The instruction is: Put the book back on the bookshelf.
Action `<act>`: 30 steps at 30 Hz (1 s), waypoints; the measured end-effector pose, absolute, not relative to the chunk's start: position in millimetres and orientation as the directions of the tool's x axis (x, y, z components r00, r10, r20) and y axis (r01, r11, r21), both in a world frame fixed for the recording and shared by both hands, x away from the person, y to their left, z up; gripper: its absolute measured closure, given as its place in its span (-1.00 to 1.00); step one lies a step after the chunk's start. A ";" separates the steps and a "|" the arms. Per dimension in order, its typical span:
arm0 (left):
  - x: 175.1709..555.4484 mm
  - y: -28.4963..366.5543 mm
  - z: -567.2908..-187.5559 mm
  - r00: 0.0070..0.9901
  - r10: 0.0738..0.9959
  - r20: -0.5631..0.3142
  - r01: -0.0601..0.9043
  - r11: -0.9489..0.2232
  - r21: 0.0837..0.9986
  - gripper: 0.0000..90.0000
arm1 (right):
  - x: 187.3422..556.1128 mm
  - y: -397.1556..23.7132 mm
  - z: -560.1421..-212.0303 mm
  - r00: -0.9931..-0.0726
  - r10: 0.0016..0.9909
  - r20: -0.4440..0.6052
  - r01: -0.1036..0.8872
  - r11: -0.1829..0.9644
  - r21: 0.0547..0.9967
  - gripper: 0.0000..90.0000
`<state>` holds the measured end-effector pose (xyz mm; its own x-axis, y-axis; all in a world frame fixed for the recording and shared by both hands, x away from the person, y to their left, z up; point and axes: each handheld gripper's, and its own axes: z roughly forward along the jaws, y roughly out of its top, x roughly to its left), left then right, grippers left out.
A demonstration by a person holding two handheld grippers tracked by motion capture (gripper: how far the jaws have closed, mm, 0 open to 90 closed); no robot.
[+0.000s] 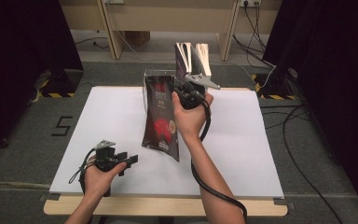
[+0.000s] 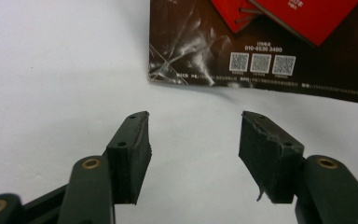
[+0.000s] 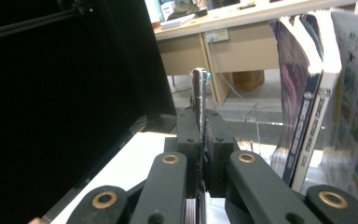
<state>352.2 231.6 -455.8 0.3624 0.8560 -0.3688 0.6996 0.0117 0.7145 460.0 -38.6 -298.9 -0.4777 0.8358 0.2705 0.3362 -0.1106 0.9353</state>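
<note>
Right gripper [image 1: 181,88] fingers clamp the dark red-printed magazine [image 1: 161,119] upright on the counter [image 1: 242,154]; left gripper [image 1: 129,161] fingers open, empty.

Booklet [image 1: 160,116]: glossy dark brown-black cover, red blocks near lower part, small gold round mark, white lettering; near edge carries three grey-white QR squares.
Books [image 1: 193,58] far right: navy-purple cover with pale spine, neighbour white with multicoloured cartoon print.
Table [image 1: 242,154]: plain white top, pale wood edge near.
Left gripper [image 2: 193,140]: matt black jaws, brass rivets.
Right gripper [image 3: 199,154]: same black, brass rivets; grey plate on top.
Floor [image 1: 23,140]: grey, black mark left, yellow-black hazard stripes far.
</note>
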 end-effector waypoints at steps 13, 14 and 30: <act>353.4 230.2 -455.3 0.367 0.853 -0.372 0.697 0.013 0.717 -0.06 | 472.5 -27.9 -296.1 -0.438 0.868 0.233 0.249 -0.133 0.959 0.94; 353.3 230.0 -455.1 0.366 0.852 -0.375 0.697 0.016 0.717 -0.06 | 472.9 -27.0 -297.5 -0.434 0.869 0.238 0.250 -0.138 0.958 0.94; 356.4 215.8 -442.4 0.398 0.843 -0.361 0.665 0.006 0.747 -0.05 | 450.8 -39.8 -310.0 -0.431 0.876 0.217 0.311 -0.081 0.947 0.91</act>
